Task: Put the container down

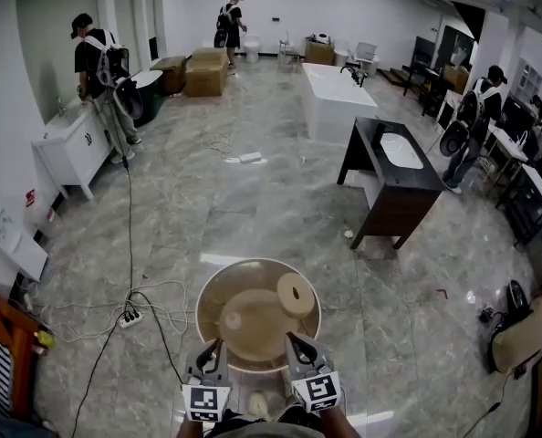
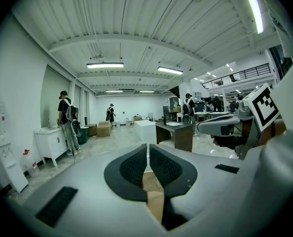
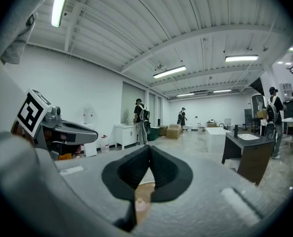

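Note:
In the head view a round tan container [image 1: 199,316] hangs above the grey marble floor, held level at its near rim by both grippers. Inside it lie a pale ring [image 1: 296,294] and a wide tan disc [image 1: 257,327]. My left gripper [image 1: 214,350] is shut on the rim's near left, my right gripper [image 1: 297,345] on its near right. In the left gripper view the left gripper [image 2: 147,149] has its jaws together, with the tan container [image 2: 155,194] below them. The right gripper [image 3: 150,152] looks the same, the container [image 3: 145,187] under its jaws.
A dark vanity with a white sink [image 1: 394,167] stands ahead to the right, a white bathtub [image 1: 330,99] beyond it. A power strip with cables [image 1: 130,318] lies on the floor at the left. A white cabinet [image 1: 70,149], cardboard boxes [image 1: 203,71] and several people [image 1: 102,71] are further off.

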`<action>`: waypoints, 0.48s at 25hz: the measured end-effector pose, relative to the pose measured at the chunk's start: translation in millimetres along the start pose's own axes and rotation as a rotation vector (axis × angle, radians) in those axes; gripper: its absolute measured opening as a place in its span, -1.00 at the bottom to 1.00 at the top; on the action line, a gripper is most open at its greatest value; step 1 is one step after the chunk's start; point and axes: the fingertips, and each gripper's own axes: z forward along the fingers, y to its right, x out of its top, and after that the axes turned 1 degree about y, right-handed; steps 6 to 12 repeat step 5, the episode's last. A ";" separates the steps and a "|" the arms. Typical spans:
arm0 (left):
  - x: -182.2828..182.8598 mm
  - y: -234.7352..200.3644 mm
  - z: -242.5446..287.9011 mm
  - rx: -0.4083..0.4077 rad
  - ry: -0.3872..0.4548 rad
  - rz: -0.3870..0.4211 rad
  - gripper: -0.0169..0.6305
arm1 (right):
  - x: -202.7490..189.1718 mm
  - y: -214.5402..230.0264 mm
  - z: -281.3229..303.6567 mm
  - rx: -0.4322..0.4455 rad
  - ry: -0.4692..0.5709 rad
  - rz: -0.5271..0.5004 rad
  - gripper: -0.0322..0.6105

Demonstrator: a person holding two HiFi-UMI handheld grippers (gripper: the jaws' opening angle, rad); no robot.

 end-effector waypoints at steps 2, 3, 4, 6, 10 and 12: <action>-1.1 1.1 -0.2 0.001 -0.001 0.000 -0.85 | -1.2 1.2 -1.1 -0.002 0.002 0.001 -0.90; -1.7 2.0 -0.1 0.002 -0.002 0.001 -0.85 | -2.1 2.0 -1.7 -0.002 0.003 0.001 -0.90; -2.4 3.1 0.1 0.003 -0.003 0.002 -0.85 | -2.8 2.8 -2.3 -0.001 0.004 0.000 -0.90; -3.0 4.3 0.2 0.003 -0.004 0.003 -0.85 | -3.4 3.6 -3.0 0.000 0.004 0.000 -0.90; -3.0 4.3 0.2 0.003 -0.004 0.003 -0.85 | -3.4 3.6 -3.0 0.000 0.004 0.000 -0.90; -3.0 4.3 0.2 0.003 -0.004 0.003 -0.85 | -3.4 3.6 -3.0 0.000 0.004 0.000 -0.90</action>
